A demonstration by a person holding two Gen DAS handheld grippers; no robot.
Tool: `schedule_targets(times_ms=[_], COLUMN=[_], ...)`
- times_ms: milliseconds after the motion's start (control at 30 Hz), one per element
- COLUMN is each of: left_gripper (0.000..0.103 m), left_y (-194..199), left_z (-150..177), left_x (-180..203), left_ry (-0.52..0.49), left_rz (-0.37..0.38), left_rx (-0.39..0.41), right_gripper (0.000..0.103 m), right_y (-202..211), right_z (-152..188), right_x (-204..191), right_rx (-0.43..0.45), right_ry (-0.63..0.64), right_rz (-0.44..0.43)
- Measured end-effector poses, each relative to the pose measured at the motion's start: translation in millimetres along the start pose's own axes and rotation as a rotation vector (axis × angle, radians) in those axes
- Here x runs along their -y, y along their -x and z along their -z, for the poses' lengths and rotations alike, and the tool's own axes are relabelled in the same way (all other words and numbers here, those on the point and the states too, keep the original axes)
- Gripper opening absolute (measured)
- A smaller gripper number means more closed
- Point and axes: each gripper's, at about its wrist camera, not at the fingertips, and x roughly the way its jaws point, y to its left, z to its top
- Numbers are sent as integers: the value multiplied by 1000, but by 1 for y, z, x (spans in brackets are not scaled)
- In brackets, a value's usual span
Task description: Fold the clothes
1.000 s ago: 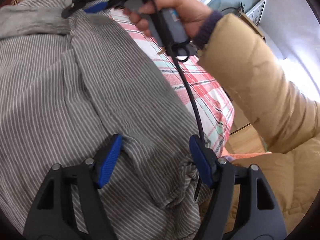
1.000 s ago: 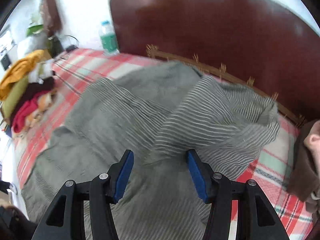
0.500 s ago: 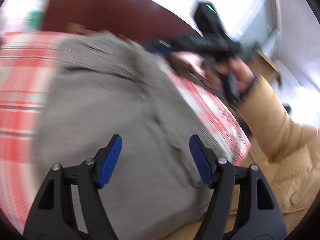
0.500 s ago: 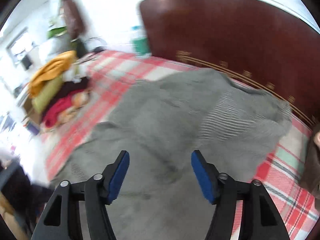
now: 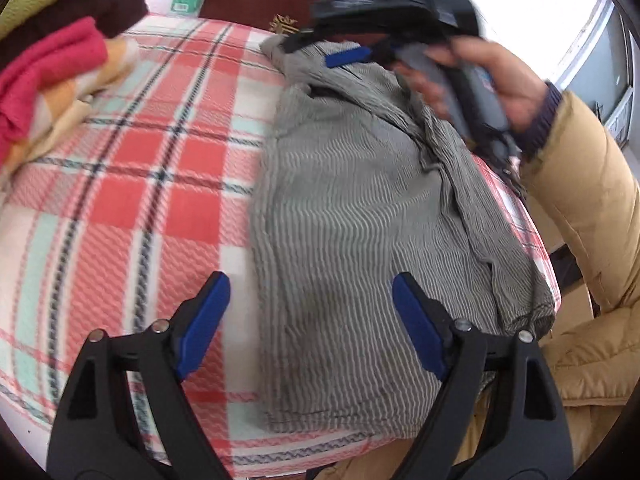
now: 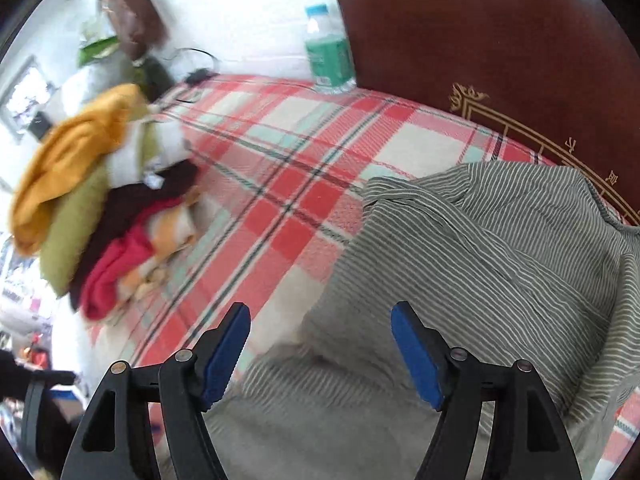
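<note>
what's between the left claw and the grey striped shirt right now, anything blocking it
Nothing visible. The left claw is open right over the near end of the grey striped shirt, which lies flat on the plaid blanket. The pile of folded clothes sits well off to the side.

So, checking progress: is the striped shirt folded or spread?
Folded: the striped shirt lies as a narrow doubled strip on the plaid blanket.

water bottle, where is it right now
In the right wrist view the water bottle stands at the far edge of the plaid blanket, just left of the dark wooden headboard.
</note>
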Motion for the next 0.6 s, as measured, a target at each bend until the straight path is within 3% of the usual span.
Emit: schedule_targets(times_ms=[167, 200, 267, 300, 333, 367, 400, 467, 600], left_gripper=[83, 78, 55, 42, 36, 34, 30, 26, 26], left_y=[-4, -5, -6, -6, -6, -6, -5, -2, 7], left_z=[2, 2, 3, 2, 2, 2, 1, -1, -8], left_x=[9, 12, 17, 19, 21, 22, 22, 22, 34], left_ry=[-33, -45, -59, -60, -60, -61, -55, -42, -76], left_rz=[40, 47, 57, 59, 61, 64, 68, 84, 131], left_rx=[-27, -35, -49, -54, -59, -64, -60, -49, -17], right_gripper=[77, 77, 77, 72, 52, 23, 14, 8, 7], right_y=[-34, -39, -43, -44, -45, -44, -43, -39, -12], right_z=[-6, -6, -4, -3, -2, -2, -1, 1, 9], right_x=[-5, -7, -9, -9, -9, -6, -1, 20, 57], right_rx=[-27, -24, -9, -1, 7, 9, 10, 17, 88], right_ry=[-56, -50, -32, -23, -6, -4, -8, -94, -239], right_rz=[111, 140, 173, 187, 210, 208, 196, 109, -83])
